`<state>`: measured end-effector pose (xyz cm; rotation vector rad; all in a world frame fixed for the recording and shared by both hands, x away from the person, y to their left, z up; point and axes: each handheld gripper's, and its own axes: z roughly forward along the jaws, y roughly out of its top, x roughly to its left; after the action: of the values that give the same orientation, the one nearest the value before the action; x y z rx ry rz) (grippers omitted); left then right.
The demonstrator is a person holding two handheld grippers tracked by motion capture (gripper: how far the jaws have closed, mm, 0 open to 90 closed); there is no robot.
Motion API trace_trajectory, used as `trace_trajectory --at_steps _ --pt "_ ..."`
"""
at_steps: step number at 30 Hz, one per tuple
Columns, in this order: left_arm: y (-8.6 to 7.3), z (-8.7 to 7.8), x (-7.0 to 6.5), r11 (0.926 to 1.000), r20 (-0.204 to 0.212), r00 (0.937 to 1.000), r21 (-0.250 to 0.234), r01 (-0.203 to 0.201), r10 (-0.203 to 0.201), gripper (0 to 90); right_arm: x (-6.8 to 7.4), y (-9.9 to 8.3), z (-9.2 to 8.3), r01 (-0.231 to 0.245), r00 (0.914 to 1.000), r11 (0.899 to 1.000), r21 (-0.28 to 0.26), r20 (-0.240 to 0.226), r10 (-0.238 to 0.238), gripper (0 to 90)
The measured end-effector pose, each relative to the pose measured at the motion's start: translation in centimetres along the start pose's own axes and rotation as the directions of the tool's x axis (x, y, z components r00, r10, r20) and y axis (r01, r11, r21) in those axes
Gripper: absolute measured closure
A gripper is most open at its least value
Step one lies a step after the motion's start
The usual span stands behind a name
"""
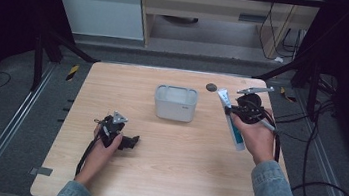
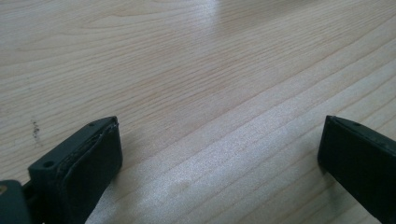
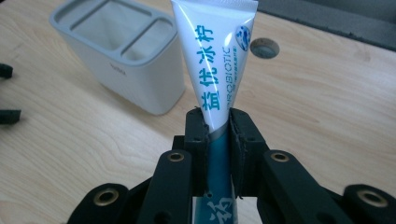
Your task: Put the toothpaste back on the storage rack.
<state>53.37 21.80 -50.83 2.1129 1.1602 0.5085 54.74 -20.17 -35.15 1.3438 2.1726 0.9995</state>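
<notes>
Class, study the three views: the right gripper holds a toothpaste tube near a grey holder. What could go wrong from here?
1. The right gripper pinches the toothpaste tube around its middle, so the tube might swing or slip between the pads.
2. The holder has narrow compartments; the tube's wide flat end could catch the rim or tip the holder.

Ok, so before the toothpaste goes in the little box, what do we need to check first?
1. Right gripper holds the toothpaste tube firmly: ok, both jaws press on its sides.
2. Tube is off the table: ok, it hangs in the gripper, wide crimped end pointing away from the hand.
3. Grey holder stands upright with its top open: ok.
4. Its compartments look empty: ok, as far as the right gripper view shows.
5. Left gripper is out of the way: ok, open, resting low on the table, apart from the holder.
6. Tube's cap is on: cannot tell, that end is hidden.
</notes>
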Motion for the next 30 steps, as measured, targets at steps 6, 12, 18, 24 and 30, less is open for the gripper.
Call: trace_trajectory --at_steps 6,12,18,24,30 --pt "0.0 0.0 0.0 1.0 0.0 1.0 0.0 0.0 0.0 0.0 0.4 0.7 0.0 0.004 1.0 0.999 -0.035 0.001 -0.004 78.9" --pt "0.0 0.0 0.0 1.0 0.0 1.0 0.0 0.001 -0.001 0.0 0.8 1.9 -0.4 -0.002 0.9999 0.997 -0.08 0.011 0.003 78.9" --pt "0.0 0.0 0.0 1.0 0.0 1.0 -0.003 0.004 -0.004 0.0 1.1 3.2 -0.8 0.004 0.9997 0.994 -0.112 0.022 -0.001 78.9" --pt "0.0 0.0 0.0 1.0 -0.001 1.0 -0.003 0.003 -0.003 0.0 1.6 4.4 -0.9 0.012 0.9998 0.989 -0.145 0.017 -0.01 78.9" --pt "0.0 0.0 0.0 1.0 -0.001 1.0 -0.003 0.001 -0.001 0.0 2.4 5.8 -1.4 0.016 0.9996 0.981 -0.192 0.028 -0.011 78.9"
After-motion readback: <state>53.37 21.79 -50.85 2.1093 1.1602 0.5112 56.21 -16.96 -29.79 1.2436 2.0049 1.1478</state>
